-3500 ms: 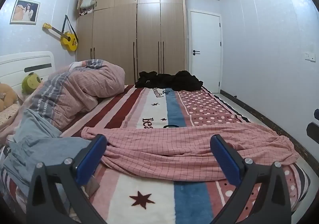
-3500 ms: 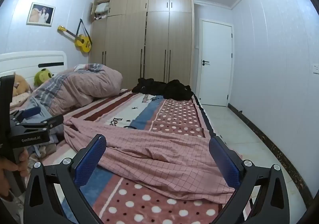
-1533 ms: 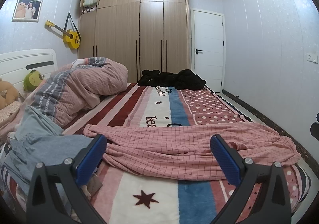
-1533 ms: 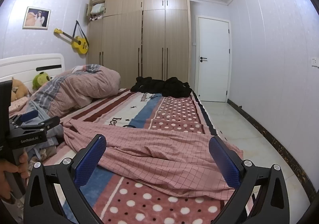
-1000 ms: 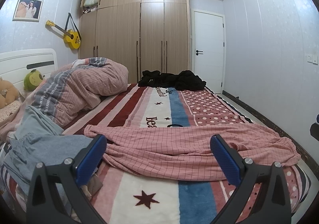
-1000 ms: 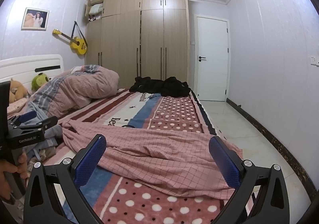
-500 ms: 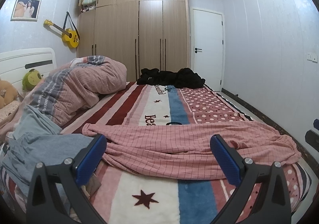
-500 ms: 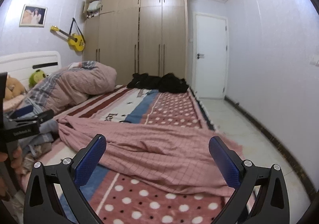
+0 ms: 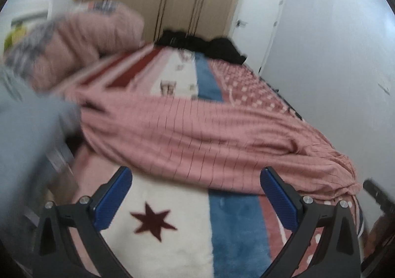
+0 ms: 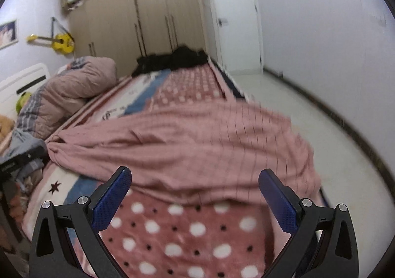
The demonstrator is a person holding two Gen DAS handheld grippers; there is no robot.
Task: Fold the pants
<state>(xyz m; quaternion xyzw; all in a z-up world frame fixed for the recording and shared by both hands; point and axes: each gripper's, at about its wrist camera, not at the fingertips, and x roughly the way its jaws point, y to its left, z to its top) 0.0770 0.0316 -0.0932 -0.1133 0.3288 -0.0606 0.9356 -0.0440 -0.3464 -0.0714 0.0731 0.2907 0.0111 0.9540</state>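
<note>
Approach step, by the look of it — nothing gripped yet. Pants (image 9: 209,139) spread crosswise over the bed (image 9: 172,241), unfolded, far of both tools. Left gripper (image 9: 196,191) with fingers wide, poised above the starred blanket just near of the pink cloth; right gripper (image 10: 195,194) likewise wide, empty, over the dotted part. Next, probably: down to the near hem — pinching one edge each, both layers caught, before lifting

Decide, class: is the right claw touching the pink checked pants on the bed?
Apart. In the right wrist view, the right claw stands open, with spotted blanket showing between its fingertips and the pink checked pants.
</note>
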